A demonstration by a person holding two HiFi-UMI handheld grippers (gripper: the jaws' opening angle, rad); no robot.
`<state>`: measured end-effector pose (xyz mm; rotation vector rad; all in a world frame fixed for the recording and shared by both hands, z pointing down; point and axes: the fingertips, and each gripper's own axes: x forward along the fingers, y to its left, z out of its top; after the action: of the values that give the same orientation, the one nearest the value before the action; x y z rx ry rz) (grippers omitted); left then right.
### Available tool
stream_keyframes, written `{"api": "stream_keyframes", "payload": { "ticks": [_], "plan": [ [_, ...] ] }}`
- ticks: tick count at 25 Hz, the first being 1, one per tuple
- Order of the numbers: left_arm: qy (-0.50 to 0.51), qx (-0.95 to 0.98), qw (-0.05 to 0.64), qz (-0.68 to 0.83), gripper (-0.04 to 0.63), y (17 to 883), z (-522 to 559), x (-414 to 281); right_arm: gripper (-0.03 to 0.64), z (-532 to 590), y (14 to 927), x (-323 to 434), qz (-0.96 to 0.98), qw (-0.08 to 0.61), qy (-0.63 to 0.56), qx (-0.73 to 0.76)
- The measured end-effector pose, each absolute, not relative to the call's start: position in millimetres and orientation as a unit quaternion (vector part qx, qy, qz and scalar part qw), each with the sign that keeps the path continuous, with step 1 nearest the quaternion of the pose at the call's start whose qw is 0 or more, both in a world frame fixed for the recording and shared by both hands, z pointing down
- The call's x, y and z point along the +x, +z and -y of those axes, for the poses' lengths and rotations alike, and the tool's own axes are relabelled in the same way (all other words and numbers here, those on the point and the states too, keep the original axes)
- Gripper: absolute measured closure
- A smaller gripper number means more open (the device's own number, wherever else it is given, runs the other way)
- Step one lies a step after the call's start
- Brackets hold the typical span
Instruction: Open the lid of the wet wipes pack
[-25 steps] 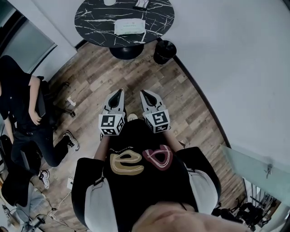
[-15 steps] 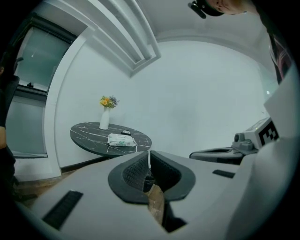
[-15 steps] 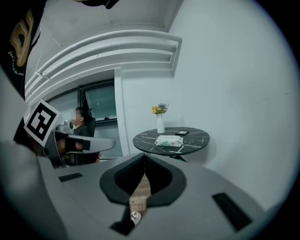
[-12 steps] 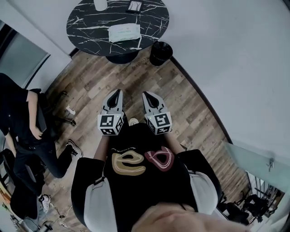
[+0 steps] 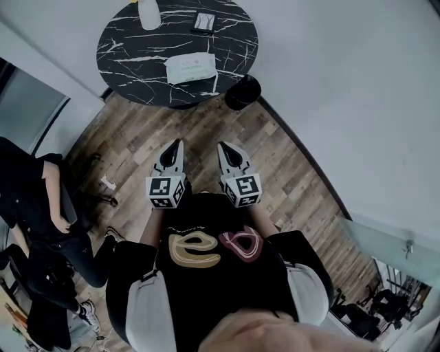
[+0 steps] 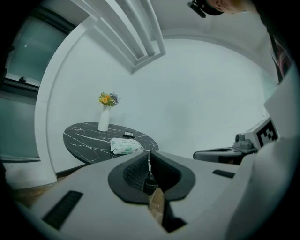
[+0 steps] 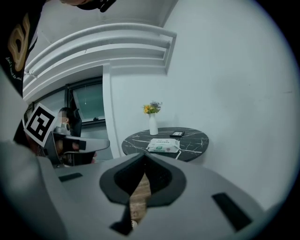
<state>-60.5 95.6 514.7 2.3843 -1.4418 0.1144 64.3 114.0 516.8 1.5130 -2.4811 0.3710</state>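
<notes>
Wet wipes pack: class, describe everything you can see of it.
The wet wipes pack is a pale, soft-looking rectangular pouch with greenish print on top. Nothing stands up from its top, so it looks closed. It lies flat on the black marbled round table, toward its near edge. Only the table touches it.

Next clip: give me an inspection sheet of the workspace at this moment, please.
Surface: round black marble table, white veins.
Job's things: wet wipes pack lies flat near the table's front edge, untouched.
Clutter: white vase with flowers; small dark flat item.
Grippers: left hand-held gripper and right hand-held gripper both shut, empty, over the floor, short of the table.
Cables: nothing seen.
Surroundings: wood floor; black bin beside the table; seated person at left.
</notes>
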Motion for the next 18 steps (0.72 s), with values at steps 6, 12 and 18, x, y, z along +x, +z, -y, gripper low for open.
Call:
{"api": "stream_keyframes", "payload": {
  "ticks": [6,12,18],
  "plan": [
    [0.046,0.849,0.182,0.494,0.569,520.6,-46.8,-82.9,0.604,-73.4,524.0,37.9,0.838,0.111,0.145,0.514],
    [0.051,0.864,0.178,0.468,0.569,519.9,-1.6,-102.2,0.604,-30.3,522.2,12.5,0.828,0.107,0.141,0.532],
    [0.062,0.877,0.179,0.442,0.569,519.9,36.6,-121.1,0.604,-0.1,525.9,-3.9,0.810,0.108,0.145,0.558]
  ]
}}
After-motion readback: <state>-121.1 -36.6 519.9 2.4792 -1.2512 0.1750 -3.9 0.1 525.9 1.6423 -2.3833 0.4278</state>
